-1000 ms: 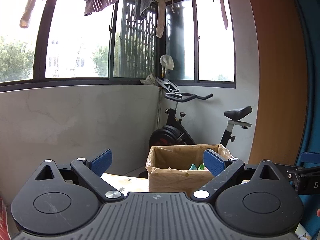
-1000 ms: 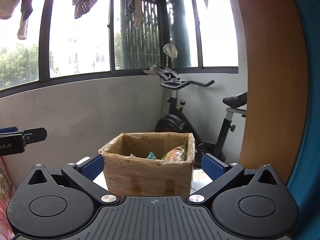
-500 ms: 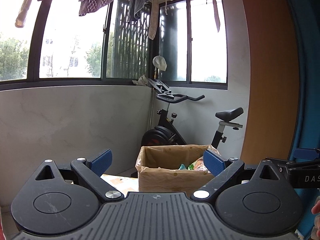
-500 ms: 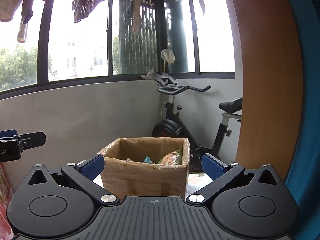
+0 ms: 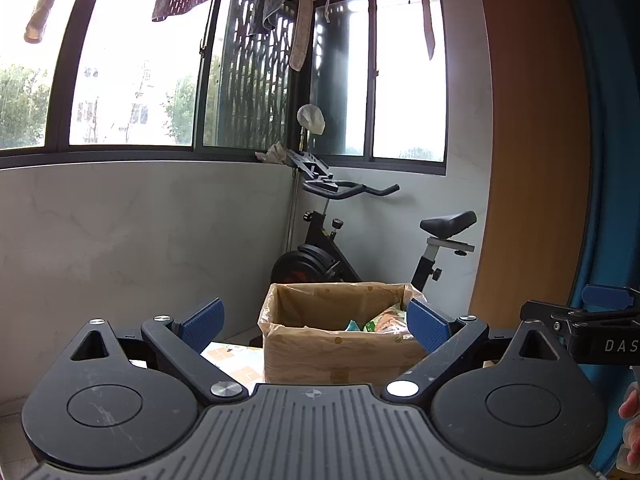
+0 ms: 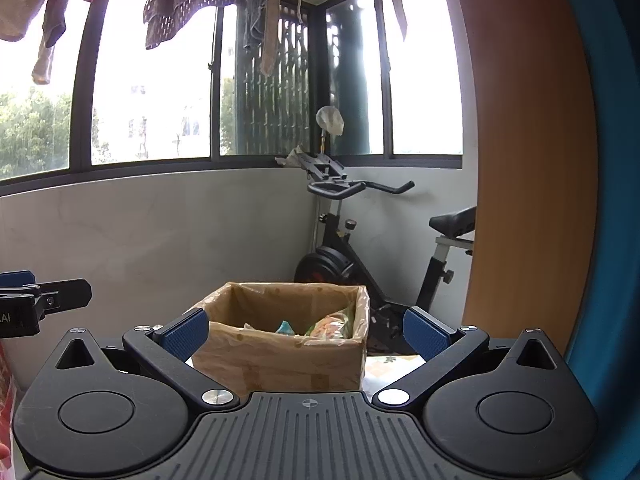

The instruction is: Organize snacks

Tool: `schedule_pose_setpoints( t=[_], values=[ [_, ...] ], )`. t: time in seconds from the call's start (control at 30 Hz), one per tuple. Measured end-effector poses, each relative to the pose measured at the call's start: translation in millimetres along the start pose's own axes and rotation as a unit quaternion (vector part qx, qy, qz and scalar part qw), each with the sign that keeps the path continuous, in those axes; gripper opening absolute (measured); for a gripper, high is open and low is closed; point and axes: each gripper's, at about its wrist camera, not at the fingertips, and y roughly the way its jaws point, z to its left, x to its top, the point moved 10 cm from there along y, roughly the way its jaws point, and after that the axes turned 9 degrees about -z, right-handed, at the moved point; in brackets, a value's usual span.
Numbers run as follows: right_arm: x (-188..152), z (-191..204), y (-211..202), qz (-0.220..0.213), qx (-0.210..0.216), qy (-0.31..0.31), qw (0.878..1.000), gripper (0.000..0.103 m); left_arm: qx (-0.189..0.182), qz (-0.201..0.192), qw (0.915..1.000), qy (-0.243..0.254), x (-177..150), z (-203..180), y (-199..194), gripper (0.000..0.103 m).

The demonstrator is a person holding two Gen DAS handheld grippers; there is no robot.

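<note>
2 grippers, both spread and empty: left gripper, right gripper. 1 cardboard box stands on the bench ahead, holding several snack packets. 1 exercise bike stands behind.

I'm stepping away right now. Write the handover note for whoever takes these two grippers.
Left gripper: open, empty, level, short of the cardboard box.
Right gripper: open, empty, facing the same box.
Box stands open on the patterned tabletop, lined with a plastic bag; snack packets already lie inside.
Done: some snacks boxed.
Left: no loose snacks show in either view; look around before grabbing anything.
</note>
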Motion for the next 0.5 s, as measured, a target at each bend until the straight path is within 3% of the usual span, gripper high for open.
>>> schedule_pose_setpoints(
  t=[0.5],
  values=[
    [-0.2,0.8,-4.1,-0.005,-0.003,-0.007,1.000,0.103,-0.003,0.005,1.0000,-0.007,-1.8,4.5,-0.2,0.099]
  ],
)
